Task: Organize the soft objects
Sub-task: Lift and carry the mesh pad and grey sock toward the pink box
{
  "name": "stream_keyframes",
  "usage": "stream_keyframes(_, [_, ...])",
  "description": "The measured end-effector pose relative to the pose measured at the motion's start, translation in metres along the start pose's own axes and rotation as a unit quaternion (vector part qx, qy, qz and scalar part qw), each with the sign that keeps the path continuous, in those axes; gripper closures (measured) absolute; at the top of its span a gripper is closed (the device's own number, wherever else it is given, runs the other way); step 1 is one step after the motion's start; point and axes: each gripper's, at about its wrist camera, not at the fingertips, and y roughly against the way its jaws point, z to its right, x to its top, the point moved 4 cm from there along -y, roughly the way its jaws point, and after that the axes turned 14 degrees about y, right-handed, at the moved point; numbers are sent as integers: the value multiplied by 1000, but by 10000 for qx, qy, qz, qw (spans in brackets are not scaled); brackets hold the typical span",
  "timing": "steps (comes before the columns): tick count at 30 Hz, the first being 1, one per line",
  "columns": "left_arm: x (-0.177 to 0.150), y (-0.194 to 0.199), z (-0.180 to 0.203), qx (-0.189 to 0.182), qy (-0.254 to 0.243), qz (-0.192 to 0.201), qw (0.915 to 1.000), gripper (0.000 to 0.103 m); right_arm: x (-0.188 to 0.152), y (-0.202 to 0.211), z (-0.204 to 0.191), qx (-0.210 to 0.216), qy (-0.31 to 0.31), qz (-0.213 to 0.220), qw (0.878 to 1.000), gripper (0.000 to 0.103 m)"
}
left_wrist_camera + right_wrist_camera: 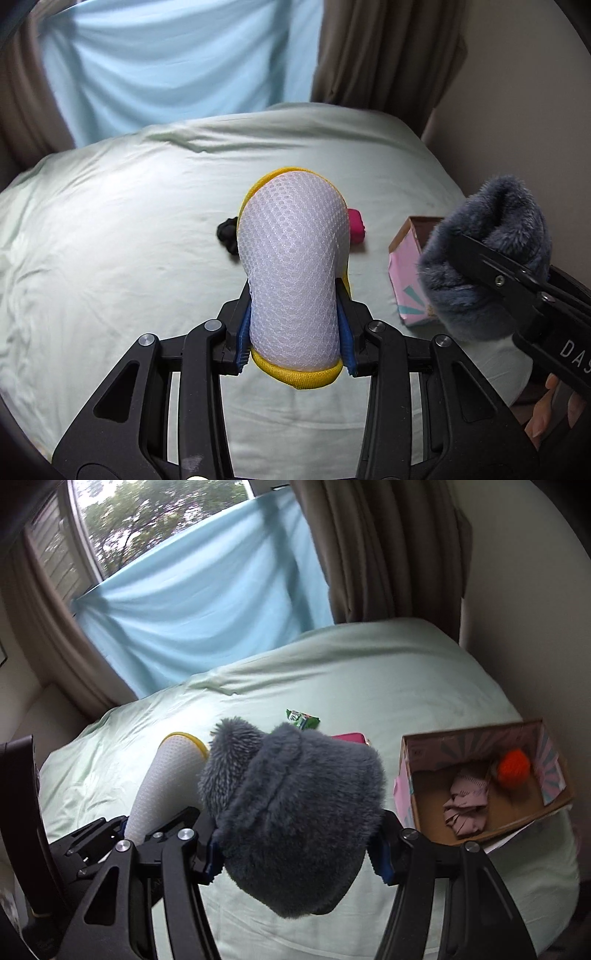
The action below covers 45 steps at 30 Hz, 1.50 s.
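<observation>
Left wrist view: left gripper (295, 328) clamps a mesh pad (293, 277); right gripper (295, 853) clamps a grey fur pouch (295, 812). The box (554, 794) sits at three o'clock; a release short of its rim may drop the pouch onto the bed (369, 672).

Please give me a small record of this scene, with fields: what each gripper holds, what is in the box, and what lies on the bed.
left gripper: shut on the white mesh pad with yellow trim
right gripper: shut on the grey furry item
cardboard box: open, on the bed's right side
in box: orange fluffy ball; pale pink cloth
on bed: black item, pink item, green packet
</observation>
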Motion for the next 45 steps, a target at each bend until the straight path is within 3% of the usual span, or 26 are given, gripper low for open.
stream_keyframes(6, [-2,52,11,204,460,107,9987,69,7,50,6,104,555,-3,9984,45])
stream_keyframes(12, [-12,88,40,278,501,281,9980,69,2,86,31,157,831,-9,9964,45])
stream_keyframes(22, [-24,82,125,18,172,250,9995,69,-12,115,101,38,830,-55,9965,45])
stream_keyframes(33, [-27,6,215,-381,-132,-408,9984,69,-18,107,206,-533,329,-315,9975,45])
stream_keyframes(40, [-31,-68,253,-473,-15,-997,9939,69,-33,65,263,-684,77,-817,9943,45])
stream_keyframes(45, [-40,-140,262,-278,335,-1723,9841,69,-45,26,299,-699,-136,-1148,9908,45])
